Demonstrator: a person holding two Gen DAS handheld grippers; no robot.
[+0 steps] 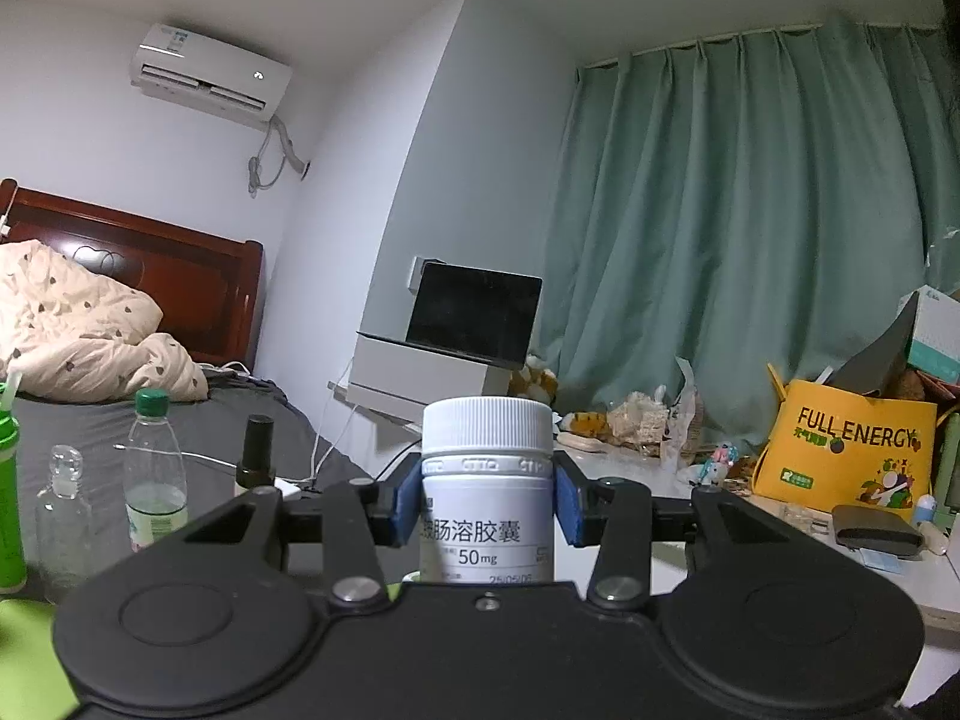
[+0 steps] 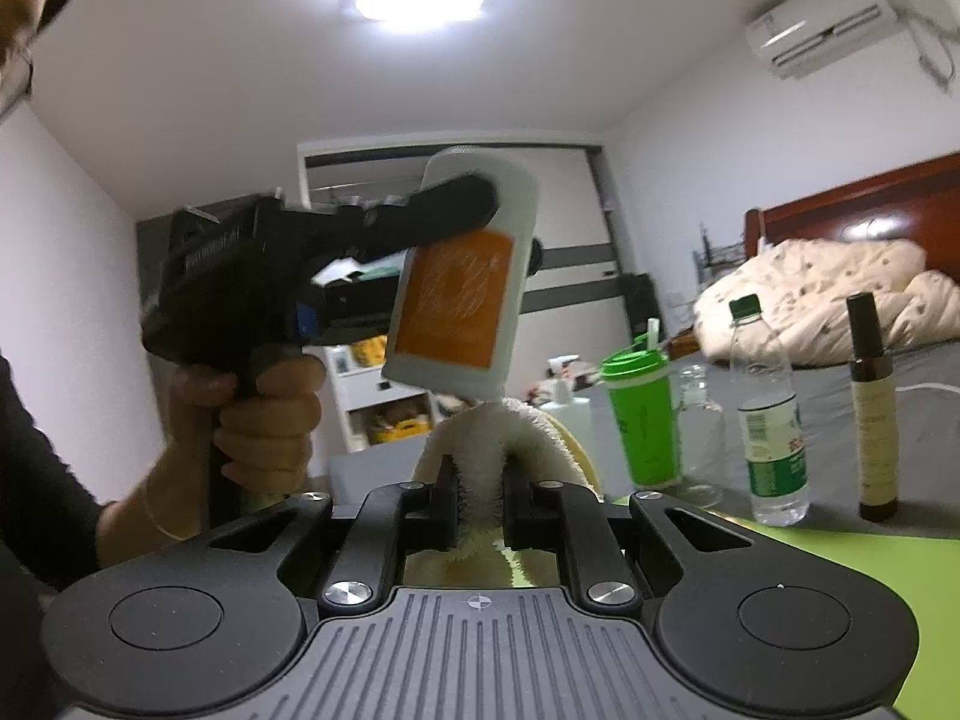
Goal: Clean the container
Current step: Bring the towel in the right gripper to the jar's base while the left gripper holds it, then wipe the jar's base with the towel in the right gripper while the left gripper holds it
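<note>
1. Between the blue pads of the left tongs [image 1: 487, 501] stands the white pill bottle [image 1: 487, 480], upright, cap on top, pinched on both sides just under its ribbed cap.
2. In the right wrist view the same bottle [image 2: 462, 276] hangs in mid-air, tilted, its orange label facing the camera, and the left tongs [image 2: 480, 204] hold it from 9 o'clock.
3. The right tongs [image 2: 477, 504] are pressed together on a cream towel [image 2: 480, 456]; the towel's top touches the bottle's lower edge.
4. At 3 o'clock of the towel, well apart, a green cup [image 2: 645, 414], a clear jar [image 2: 699, 414], a water bottle [image 2: 771, 414] and a brown bottle [image 2: 873, 408] stand in a row near the bed's edge.
5. Open air surrounds the bottle at 12 o'clock.
6. At 3 o'clock in the left view, a cluttered table [image 1: 654, 480] carries a yellow bag [image 1: 846, 450].
</note>
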